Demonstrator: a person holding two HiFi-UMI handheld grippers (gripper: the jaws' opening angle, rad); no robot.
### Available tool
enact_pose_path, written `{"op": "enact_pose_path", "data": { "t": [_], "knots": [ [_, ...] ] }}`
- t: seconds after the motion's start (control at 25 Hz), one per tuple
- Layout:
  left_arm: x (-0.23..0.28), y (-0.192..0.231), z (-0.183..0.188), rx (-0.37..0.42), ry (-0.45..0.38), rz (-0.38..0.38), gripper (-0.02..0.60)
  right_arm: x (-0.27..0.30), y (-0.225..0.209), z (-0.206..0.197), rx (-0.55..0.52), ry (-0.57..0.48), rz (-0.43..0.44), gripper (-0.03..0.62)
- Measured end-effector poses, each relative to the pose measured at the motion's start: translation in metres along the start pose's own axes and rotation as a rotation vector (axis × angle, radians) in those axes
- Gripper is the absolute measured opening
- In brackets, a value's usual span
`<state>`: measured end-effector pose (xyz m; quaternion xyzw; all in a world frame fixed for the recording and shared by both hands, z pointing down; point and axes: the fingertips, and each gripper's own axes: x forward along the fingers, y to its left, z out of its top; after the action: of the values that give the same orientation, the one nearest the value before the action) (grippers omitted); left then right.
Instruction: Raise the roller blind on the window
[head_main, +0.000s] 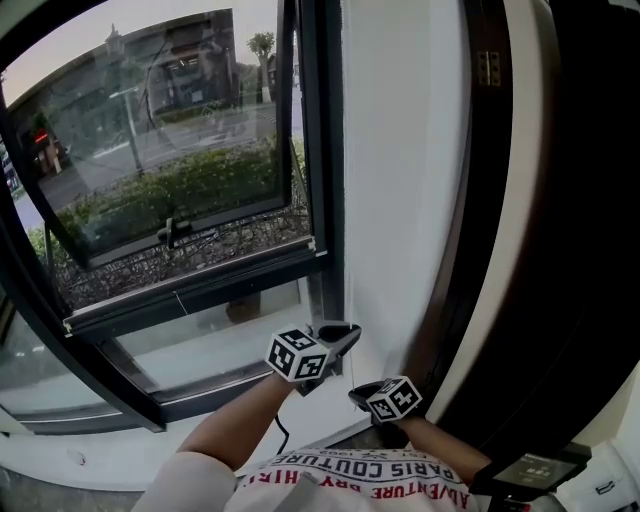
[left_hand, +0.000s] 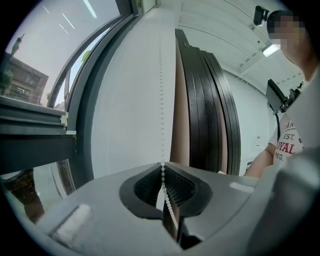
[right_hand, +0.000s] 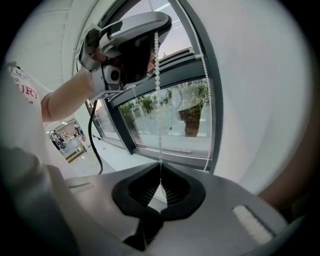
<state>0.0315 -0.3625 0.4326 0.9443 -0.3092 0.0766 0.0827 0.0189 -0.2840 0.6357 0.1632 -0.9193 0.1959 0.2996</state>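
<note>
In the head view the glass of the dark-framed window (head_main: 318, 150) shows uncovered. The roller blind itself is out of sight above it, so its height cannot be told. Just right of that window the left gripper (left_hand: 162, 167) and, below it, the right gripper (right_hand: 160, 172) are each clamped shut on the thin white bead chain (left_hand: 161, 90). Both sit low, so this pull looks nearly spent and more hauling may remain.

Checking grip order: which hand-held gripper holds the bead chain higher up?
The left hand-held gripper, shut on the bead chain above the right hand-held gripper, which pinches the same strand lower down.
</note>
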Motion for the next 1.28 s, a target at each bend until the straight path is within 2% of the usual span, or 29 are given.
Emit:
{"op": "enact_pose_path", "data": {
  "t": [0.24, 0.36, 0.48, 0.6, 0.72, 0.8, 1.0, 1.12, 1.28],
  "knots": [
    [0.001, -0.014, -0.007, 0.082, -0.029, 0.01, 0.011, 0.001, -0.005, -0.01, -0.023, 0.023, -0.044, 0.009],
    [-0.002, -0.011, -0.01, 0.064, -0.026, 0.019, 0.011, 0.002, -0.005, -0.012, -0.03, 0.029, -0.047, 0.009],
    [-0.007, -0.008, -0.007, 0.082, -0.027, 0.058, 0.012, 0.001, -0.002, -0.008, -0.051, 0.025, -0.034, 0.012],
    [-0.012, -0.007, -0.003, 0.068, -0.051, 0.096, 0.014, -0.003, -0.001, -0.003, -0.036, -0.003, -0.027, 0.015],
    [-0.017, -0.007, -0.008, 0.069, -0.033, 0.128, 0.015, -0.006, 0.001, 0.001, -0.039, -0.032, -0.045, 0.017],
    [-0.021, -0.01, -0.01, 0.075, -0.033, 0.152, 0.056, -0.01, 0.005, 0.008, -0.041, -0.07, -0.047, 0.021],
    [-0.035, -0.018, -0.02, 0.038, -0.069, 0.18, 0.097, -0.033, 0.009, 0.029, -0.105, -0.158, -0.095, 0.041],
    [-0.043, -0.012, -0.028, 0.023, -0.074, 0.215, 0.114, -0.046, 0.011, 0.043, -0.134, -0.199, -0.108, 0.076],
    [-0.057, -0.007, -0.05, -0.061, -0.09, 0.254, 0.132, -0.056, 0.011, 0.04, -0.099, -0.242, -0.138, 0.122]
  ]
}}
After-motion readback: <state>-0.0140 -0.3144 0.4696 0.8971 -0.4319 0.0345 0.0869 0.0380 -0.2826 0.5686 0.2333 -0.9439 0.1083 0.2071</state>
